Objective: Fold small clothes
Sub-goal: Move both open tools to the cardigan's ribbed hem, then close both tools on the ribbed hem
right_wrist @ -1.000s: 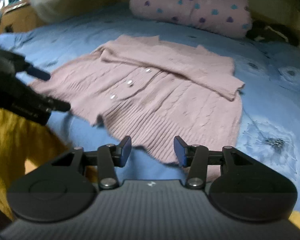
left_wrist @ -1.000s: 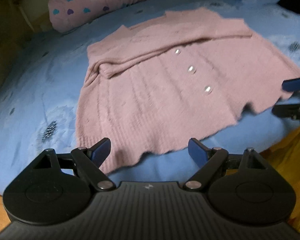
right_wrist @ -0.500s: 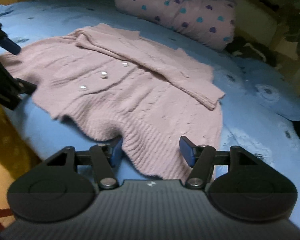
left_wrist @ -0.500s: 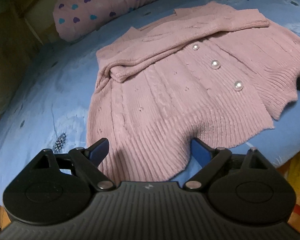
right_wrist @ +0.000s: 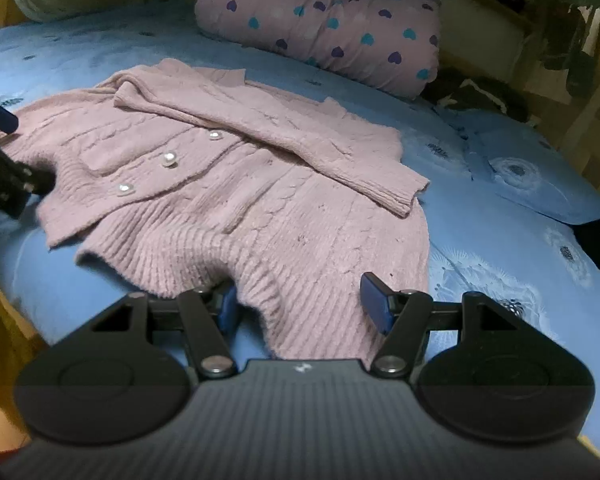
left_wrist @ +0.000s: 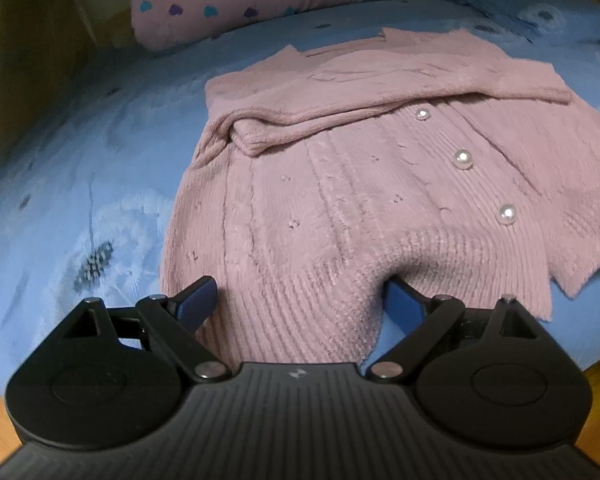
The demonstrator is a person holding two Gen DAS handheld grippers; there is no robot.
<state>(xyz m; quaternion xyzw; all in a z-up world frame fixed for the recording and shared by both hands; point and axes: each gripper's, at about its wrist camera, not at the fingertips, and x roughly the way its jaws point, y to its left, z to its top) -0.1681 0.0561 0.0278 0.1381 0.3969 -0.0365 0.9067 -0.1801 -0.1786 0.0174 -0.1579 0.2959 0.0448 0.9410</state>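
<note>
A pink cardigan (left_wrist: 360, 184) is spread flat on the blue bed sheet (left_wrist: 80, 184), sleeves folded across. Its ribbed hem is straddled at six o'clock by the left gripper (left_wrist: 300, 304), jaws spread wide. The right gripper (right_wrist: 296, 300), just opened wider, is unclenched over the hem.

Left claw (left_wrist: 300, 300) – black ribbed housing, round side discs, silver pivot screws, blue pads – right claw (right_wrist: 298, 300) identical
</note>
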